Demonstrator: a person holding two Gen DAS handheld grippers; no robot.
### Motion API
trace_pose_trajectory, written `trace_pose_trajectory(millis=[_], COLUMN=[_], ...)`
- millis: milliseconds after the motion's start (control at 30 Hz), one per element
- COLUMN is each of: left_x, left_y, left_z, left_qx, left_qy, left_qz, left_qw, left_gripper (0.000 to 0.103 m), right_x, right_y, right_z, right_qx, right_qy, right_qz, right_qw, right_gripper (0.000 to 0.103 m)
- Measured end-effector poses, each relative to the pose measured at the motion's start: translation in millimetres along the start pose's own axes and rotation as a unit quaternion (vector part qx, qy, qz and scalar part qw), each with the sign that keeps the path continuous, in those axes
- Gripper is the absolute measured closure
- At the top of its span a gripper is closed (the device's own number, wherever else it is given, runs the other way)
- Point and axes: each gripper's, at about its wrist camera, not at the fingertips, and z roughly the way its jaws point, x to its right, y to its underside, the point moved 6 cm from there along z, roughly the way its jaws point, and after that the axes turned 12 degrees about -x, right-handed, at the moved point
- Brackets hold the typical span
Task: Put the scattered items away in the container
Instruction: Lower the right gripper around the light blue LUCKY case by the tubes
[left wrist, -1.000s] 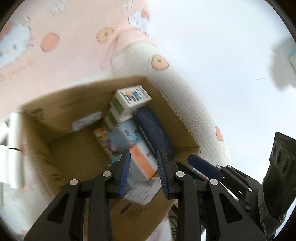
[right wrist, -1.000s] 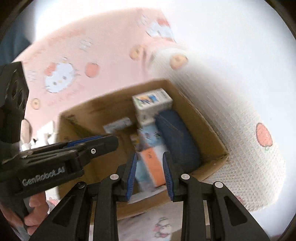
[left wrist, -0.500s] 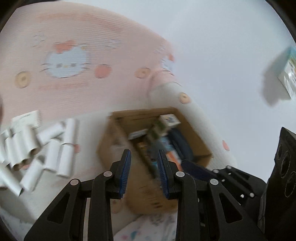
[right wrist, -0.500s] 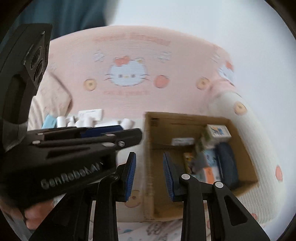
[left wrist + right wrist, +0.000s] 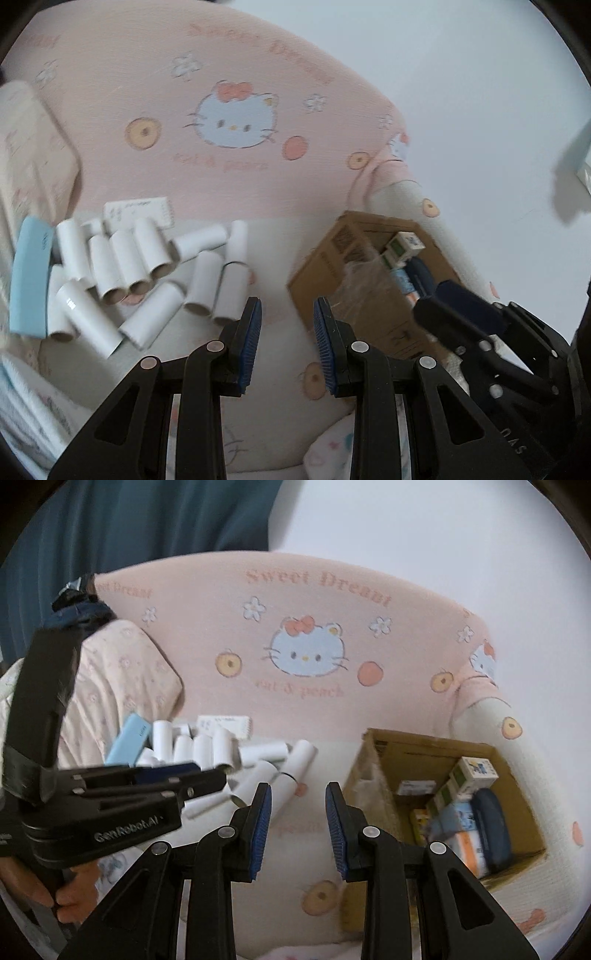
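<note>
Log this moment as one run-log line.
left claw: open, empty | right claw: open, empty | rolls: loose on bed | box: part filled | phase: between picks

Home bedroom: cartoon-cat bed bumper (image 5: 306, 635), floral pillow (image 5: 122, 672), curtain (image 5: 147, 520).

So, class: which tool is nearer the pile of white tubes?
Left. The left tool hangs beside the white tubes, while the right tool sits farther over, toward the cardboard box.
</note>
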Motion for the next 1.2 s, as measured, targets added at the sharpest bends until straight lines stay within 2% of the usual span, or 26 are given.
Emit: trace_pose_trajectory(millis=[100,300,433,533,633,733,867,933,1000,1100,1200], left_x=[-17.4,-59.2,-103.2,-145.1,-189.4,-223.6,-255.4,-268.6,-282.7,-301.2,-317.3], left_y=[7.0,13.5,12.4,10.2,5.9,0.0,-6.4,-9.8,-11.5,-13.3,-14.1], left_z=[-12.6,-38.8,-54.9,-58.3,-58.7,-59.6,-51.0,-44.8,-38.0,-28.6,-20.0], left_qx=[0.013,0.023,0.026,0.008,-0.005,-0.002,-0.017,-0.028,-0.044,-0.062,-0.075], left_qy=[-0.022,-0.077,-0.086,-0.080,-0.082,-0.095,-0.095,-0.103,-0.109,-0.109,-0.090], left_qz=[-0.008,-0.009,-0.043,-0.096,-0.149,-0.176,-0.202,-0.213,-0.229,-0.247,-0.269], left_qw=[0.9996,0.9967,0.9950,0.9921,0.9854,0.9798,0.9746,0.9713,0.9665,0.9609,0.9560], left_gripper=[0.071,0.071,0.071,0.070,0.069,0.069,0.069,0.064,0.053,0.051,0.051], right_x=[-16.2,-59.6,-90.7,-117.6,-145.5,-171.2,-193.8,-205.2,-214.1,-222.5,-228.1], right_y=[-0.3,-13.5,-26.9,-39.8,-52.6,-64.0,-75.1,-77.8,-77.2,-75.5,-76.9], right_z=[0.6,18.2,40.0,61.5,86.1,110.7,142.7,160.3,176.3,197.2,214.1], right_qx=[0.011,0.020,0.022,0.014,-0.004,-0.022,-0.053,-0.077,-0.101,-0.128,-0.144], right_qy=[-0.008,-0.074,-0.110,-0.140,-0.174,-0.192,-0.209,-0.222,-0.237,-0.251,-0.262], right_qz=[0.002,0.003,-0.003,-0.015,-0.023,-0.034,-0.037,-0.039,-0.035,-0.021,0.001], right_qw=[1.000,0.997,0.994,0.990,0.985,0.981,0.976,0.971,0.966,0.959,0.954], right_gripper=[0.076,0.075,0.058,0.053,0.046,0.045,0.044,0.044,0.044,0.044,0.044])
